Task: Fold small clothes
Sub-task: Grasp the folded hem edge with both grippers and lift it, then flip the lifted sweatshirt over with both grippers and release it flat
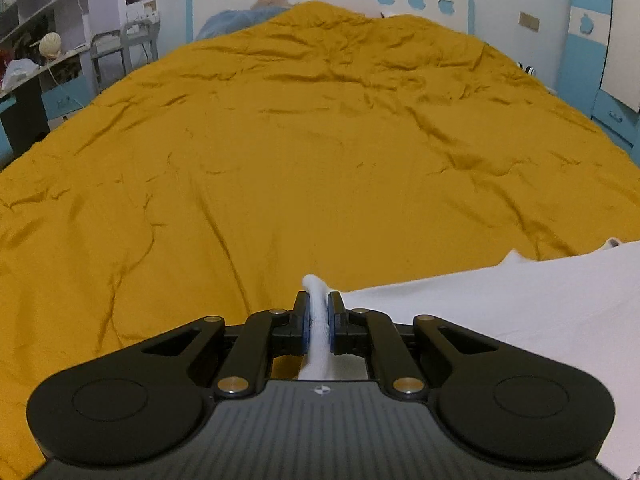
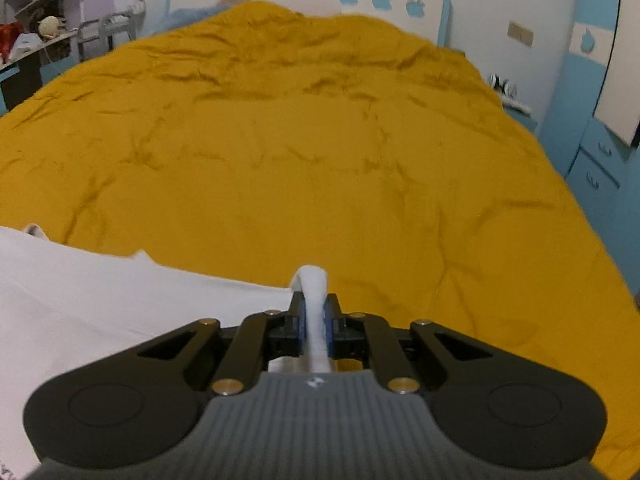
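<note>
Bedspread (image 1: 320,152), mustard yellow, creased, covering the whole bed; white garment (image 1: 500,312) spread on its near part, stretched between both grippers; left gripper (image 1: 319,312) — jaws clenched on a bunched edge of it; right gripper (image 2: 315,308) — clamped likewise on the opposite edge

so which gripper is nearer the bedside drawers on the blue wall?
Right. The right gripper, shut on the white garment, has the blue drawers close on its right. The left gripper holds the garment's other end, farther away.
</note>
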{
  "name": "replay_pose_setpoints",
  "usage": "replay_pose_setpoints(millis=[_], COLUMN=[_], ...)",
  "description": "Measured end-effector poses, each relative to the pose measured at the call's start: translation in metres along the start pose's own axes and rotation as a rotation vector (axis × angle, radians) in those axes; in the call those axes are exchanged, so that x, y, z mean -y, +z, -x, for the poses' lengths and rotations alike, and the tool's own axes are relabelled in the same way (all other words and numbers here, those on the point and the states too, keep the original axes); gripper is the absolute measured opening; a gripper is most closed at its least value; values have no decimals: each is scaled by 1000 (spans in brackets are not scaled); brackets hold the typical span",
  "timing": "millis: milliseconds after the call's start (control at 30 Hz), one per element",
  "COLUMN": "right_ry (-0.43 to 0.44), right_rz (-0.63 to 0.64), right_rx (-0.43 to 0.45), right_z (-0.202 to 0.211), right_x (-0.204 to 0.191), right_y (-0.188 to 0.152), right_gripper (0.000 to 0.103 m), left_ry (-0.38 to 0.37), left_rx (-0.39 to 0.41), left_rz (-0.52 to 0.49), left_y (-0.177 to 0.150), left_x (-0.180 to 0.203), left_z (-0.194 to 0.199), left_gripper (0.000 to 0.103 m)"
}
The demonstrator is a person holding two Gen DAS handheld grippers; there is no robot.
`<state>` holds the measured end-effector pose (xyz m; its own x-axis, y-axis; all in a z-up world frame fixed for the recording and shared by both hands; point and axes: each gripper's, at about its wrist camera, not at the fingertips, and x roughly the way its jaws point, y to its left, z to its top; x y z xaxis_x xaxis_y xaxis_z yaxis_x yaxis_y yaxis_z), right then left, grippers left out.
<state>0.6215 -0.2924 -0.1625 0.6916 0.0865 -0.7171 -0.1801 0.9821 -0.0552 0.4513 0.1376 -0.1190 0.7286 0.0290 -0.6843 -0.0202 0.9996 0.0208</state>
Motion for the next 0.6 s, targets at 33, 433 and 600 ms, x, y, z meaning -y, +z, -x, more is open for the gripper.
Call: replay_pose_setpoints(millis=[33, 433, 600], right_ry=[-1, -18, -38], right_rz=[-11, -63, -71], right_rx=[-2, 126, 44], right_z=[-4, 14, -5], right_x=[1, 7, 4], right_y=[-2, 8, 6], right_gripper=[3, 2, 8], left_ry=[1, 23, 77], left_rx=[3, 127, 40], left_rz=[1, -38, -34], left_y=[-2, 16, 11], left_x=[-1, 1, 3], left_z=[1, 27, 15], left_gripper=[9, 9, 12])
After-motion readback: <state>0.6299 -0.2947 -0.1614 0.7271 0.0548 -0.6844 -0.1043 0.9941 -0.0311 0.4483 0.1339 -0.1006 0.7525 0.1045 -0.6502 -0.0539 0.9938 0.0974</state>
